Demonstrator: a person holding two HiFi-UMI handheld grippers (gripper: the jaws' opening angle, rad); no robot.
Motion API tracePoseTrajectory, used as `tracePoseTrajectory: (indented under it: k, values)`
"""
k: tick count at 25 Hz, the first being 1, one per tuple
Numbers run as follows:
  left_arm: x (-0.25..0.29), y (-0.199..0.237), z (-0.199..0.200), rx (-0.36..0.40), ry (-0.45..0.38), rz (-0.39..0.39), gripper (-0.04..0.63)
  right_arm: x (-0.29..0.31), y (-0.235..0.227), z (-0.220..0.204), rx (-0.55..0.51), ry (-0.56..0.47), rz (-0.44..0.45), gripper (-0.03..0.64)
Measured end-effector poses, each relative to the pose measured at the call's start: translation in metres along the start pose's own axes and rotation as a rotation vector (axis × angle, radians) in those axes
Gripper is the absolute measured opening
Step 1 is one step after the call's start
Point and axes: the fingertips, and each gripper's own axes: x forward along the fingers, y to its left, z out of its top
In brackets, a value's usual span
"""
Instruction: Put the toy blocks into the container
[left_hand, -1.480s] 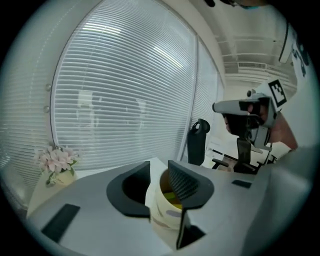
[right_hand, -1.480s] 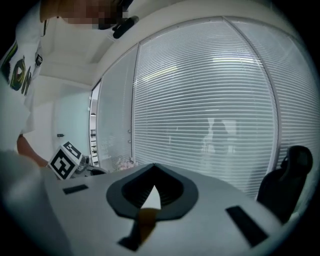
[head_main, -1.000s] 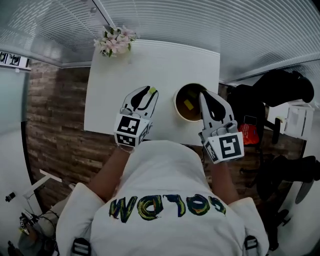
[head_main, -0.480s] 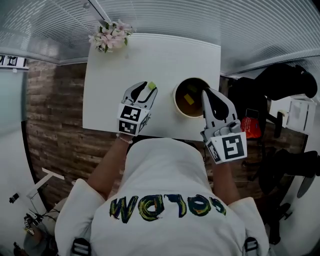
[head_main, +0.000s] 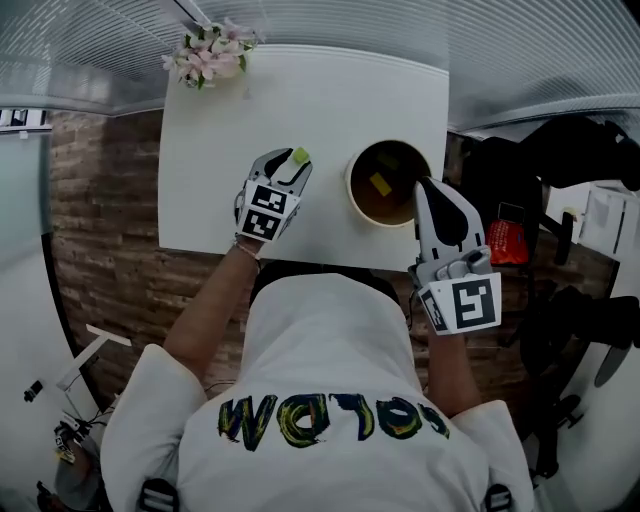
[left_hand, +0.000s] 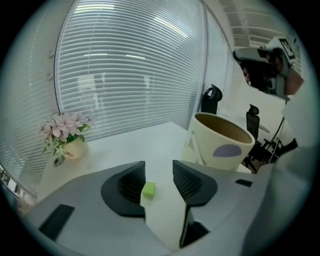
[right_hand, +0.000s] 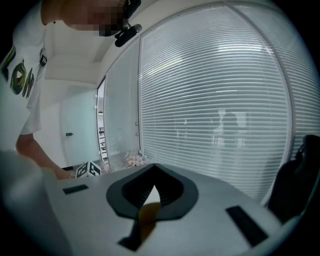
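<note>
A small green block lies on the white table, between the jaws of my left gripper and close to the left pad. Those jaws have just been opening and stand open around the block. The left gripper is low over the table, left of the container. The cream round container has a brown inside with a yellow block in it. My right gripper is shut and empty, with its tip over the container's right rim.
A pot of pink flowers stands at the table's far left corner. Black chairs and a red item crowd the floor to the right. The container's wall rises just right of my left gripper.
My left gripper has dropped towards the table and its jaws have spread; the green block now sits between them. The right gripper has barely shifted.
</note>
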Motion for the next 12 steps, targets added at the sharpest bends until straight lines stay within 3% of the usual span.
tracePoseTrajectory:
  k: [12]
  values:
    - [0.068,0.013,-0.071,0.034,0.158,0.003,0.215,-0.008,-0.005,-0.041,0.041,0.082,-0.014,0.009]
